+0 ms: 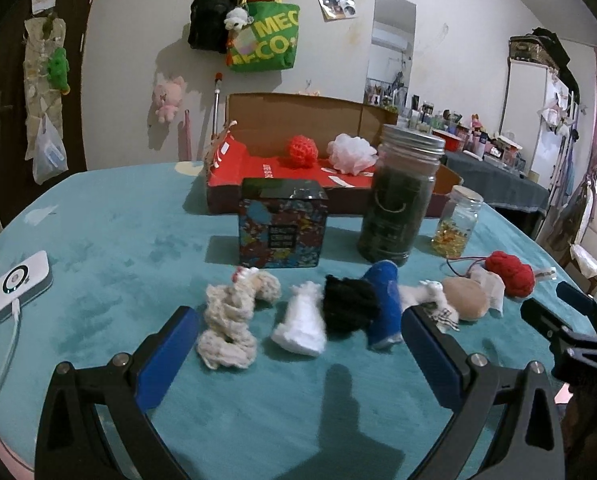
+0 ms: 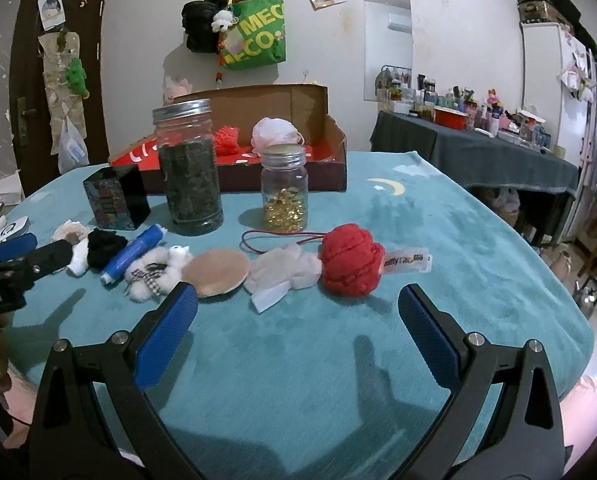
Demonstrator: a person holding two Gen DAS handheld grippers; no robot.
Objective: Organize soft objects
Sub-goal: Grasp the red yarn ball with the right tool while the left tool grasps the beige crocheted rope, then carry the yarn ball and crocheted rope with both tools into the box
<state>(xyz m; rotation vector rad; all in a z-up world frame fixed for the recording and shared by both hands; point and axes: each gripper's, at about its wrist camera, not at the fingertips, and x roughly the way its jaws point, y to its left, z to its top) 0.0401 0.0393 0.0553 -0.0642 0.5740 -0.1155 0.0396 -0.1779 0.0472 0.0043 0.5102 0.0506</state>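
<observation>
Both grippers hover spread wide and empty over the near edge of the teal tabletop [image 2: 478, 220]: the left gripper [image 1: 298, 328] faces the left end of a row of soft things, the right gripper [image 2: 298, 300] the right end. The row is crowded, so a wide closing could pinch two neighbours at once; the black fluffy piece [image 1: 348, 306] touches both the white piece [image 1: 300, 326] and the blue roll [image 1: 384, 304]. The red knitted ball [image 2: 350, 258] trails a thin cord [image 2: 278, 236] toward the small jar [image 2: 284, 190], which might snag and tip. A reach to the far open box [image 2: 334, 148] must clear the tall jar [image 2: 188, 168] and patterned cube [image 1: 282, 228]. I count eight soft things in the row, two already in the box, two jars, one cube.
</observation>
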